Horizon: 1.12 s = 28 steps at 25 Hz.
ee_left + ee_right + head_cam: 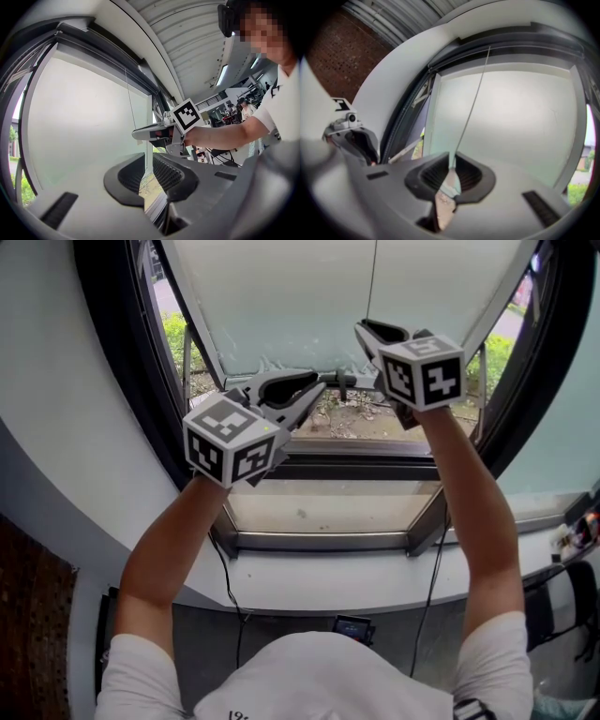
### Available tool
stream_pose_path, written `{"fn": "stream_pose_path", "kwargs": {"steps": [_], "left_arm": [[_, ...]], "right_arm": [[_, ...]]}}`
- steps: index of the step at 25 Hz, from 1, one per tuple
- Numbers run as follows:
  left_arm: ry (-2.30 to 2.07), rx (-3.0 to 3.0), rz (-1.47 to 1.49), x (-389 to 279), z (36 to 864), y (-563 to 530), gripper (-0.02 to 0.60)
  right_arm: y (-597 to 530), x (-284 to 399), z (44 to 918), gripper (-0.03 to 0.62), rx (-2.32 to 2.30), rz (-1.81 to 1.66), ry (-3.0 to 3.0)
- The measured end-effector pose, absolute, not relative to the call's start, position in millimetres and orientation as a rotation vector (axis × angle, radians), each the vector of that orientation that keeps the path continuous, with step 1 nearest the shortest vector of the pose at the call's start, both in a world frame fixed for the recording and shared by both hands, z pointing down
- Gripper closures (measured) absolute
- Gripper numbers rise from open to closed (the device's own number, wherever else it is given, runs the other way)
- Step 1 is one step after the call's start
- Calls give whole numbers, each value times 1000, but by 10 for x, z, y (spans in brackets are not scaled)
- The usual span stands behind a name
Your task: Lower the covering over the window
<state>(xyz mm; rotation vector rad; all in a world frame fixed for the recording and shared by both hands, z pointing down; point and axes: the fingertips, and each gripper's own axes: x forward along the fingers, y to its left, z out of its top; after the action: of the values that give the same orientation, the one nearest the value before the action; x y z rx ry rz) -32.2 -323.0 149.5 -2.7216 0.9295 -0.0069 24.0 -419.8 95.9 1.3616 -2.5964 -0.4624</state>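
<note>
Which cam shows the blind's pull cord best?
Right gripper view: the cord runs a long way down into the right claw, clear against the blind. Head view shows only a short thin stretch above that claw. Left gripper view shows it as a faint line.

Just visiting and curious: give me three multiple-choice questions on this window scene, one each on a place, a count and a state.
1. The thin cord runs down: A between the jaws of the right gripper; B to the floor; C round a hook.
2. Grippers held: A one; B two; C three.
3. The blind is: A fully raised; B mostly lowered; C removed.
Key: A, the right gripper view shows the cord entering the jaws; B, a left gripper and the right one; B, only a strip of ground outside shows beneath.
</note>
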Motion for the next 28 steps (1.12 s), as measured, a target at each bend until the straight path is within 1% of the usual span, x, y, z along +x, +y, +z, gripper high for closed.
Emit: {"fn": "stream_pose_path", "kwargs": {"steps": [3, 13, 22, 28], "left_arm": [[924, -2718, -15, -327, 1518, -3207, 525], [911, -2743, -63, -347, 1670, -3170, 525], [928, -2714, -63, -415, 1578, -3171, 525], [948, -2673, -68, -455, 1459, -3217, 525]], "right_arm": [[-4180, 237, 967, 544, 1359, -508, -2548], [-4128, 229, 1011, 546, 1351, -866, -2202], [-4082, 109, 1060, 548, 1249, -1059, -1935], [-4120, 177, 1128, 548, 1199, -1127, -1716]]}}
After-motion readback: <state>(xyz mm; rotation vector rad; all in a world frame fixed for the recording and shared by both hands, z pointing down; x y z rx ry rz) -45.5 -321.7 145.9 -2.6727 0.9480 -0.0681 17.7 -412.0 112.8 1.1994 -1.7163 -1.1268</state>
